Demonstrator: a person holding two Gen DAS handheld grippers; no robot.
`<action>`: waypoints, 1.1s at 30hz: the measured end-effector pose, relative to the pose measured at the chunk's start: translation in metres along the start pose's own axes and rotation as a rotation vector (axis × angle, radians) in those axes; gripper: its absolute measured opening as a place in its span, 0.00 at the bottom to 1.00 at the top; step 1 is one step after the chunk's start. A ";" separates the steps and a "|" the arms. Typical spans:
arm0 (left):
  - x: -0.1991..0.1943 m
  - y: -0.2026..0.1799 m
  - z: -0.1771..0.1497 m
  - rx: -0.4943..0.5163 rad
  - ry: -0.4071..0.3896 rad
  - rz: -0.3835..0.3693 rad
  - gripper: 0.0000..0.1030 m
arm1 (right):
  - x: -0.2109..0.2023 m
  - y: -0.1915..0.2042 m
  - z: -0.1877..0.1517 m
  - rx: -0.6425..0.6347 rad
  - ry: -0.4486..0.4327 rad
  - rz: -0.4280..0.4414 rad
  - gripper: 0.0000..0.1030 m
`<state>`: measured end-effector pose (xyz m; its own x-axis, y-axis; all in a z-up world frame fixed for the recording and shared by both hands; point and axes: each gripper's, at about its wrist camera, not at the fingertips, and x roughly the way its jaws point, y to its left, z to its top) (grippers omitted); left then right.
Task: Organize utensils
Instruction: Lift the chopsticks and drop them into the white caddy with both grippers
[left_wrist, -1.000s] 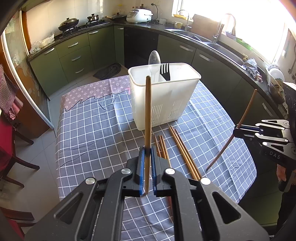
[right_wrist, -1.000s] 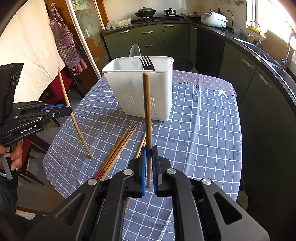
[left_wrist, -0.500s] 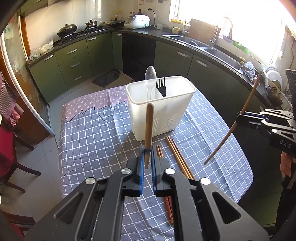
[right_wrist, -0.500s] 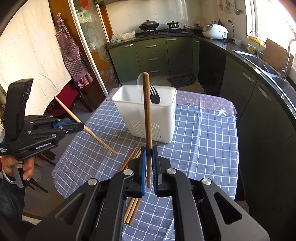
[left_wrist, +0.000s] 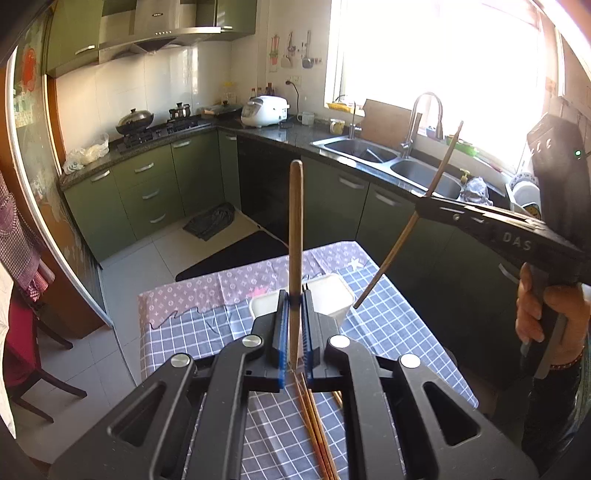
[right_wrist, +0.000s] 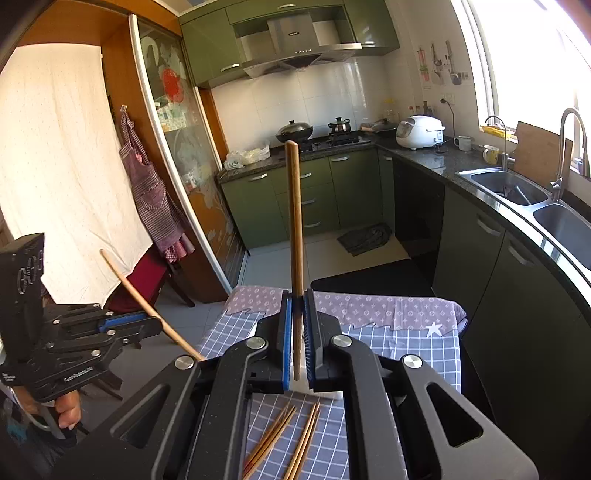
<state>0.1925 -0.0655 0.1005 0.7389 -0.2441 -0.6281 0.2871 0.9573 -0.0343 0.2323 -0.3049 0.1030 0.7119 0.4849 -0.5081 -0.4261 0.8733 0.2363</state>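
Left hand-held gripper (left_wrist: 293, 328): jaws pinched on one wooden chopstick (left_wrist: 295, 236), gripped near its lower end, shaft standing almost upright toward 12 o'clock. From the right wrist view the same stick (right_wrist: 147, 306) leans up toward 10 o'clock.

White utensil holder (left_wrist: 334, 295) sits on the checked counter (left_wrist: 399, 325), mostly hidden behind the left jaws; only its rim shows at about 1 o'clock of the fingertips.

Right hand-held gripper (right_wrist: 298, 332): also clamped on a single chopstick (right_wrist: 295, 236), upright. In the left view that stick (left_wrist: 410, 221) slants toward 1 o'clock, its lower tip above the holder rim.

Loose chopsticks (right_wrist: 284, 439) lie on the cloth at 6 o'clock, near edge.

My read: both sticks are lifted clear and the drop into the holder comes next. To do it well: tilt each stick tip-down, bring the tip inside the rim before letting go, go one hand at a time so the sticks don't cross. Grip is near the end, so the long free shaft will swing; move slowly.
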 end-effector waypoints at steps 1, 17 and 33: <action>-0.001 0.000 0.006 -0.004 -0.015 0.002 0.07 | 0.006 -0.002 0.006 0.003 -0.008 -0.016 0.07; 0.098 0.012 0.016 -0.064 0.038 0.082 0.07 | 0.120 -0.020 -0.031 -0.027 0.162 -0.097 0.07; 0.102 0.022 -0.001 -0.071 0.086 0.075 0.32 | 0.089 -0.018 -0.047 -0.020 0.137 -0.049 0.09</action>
<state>0.2731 -0.0695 0.0350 0.7011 -0.1602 -0.6949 0.1872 0.9816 -0.0375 0.2775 -0.2794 0.0147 0.6499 0.4289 -0.6274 -0.4041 0.8942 0.1927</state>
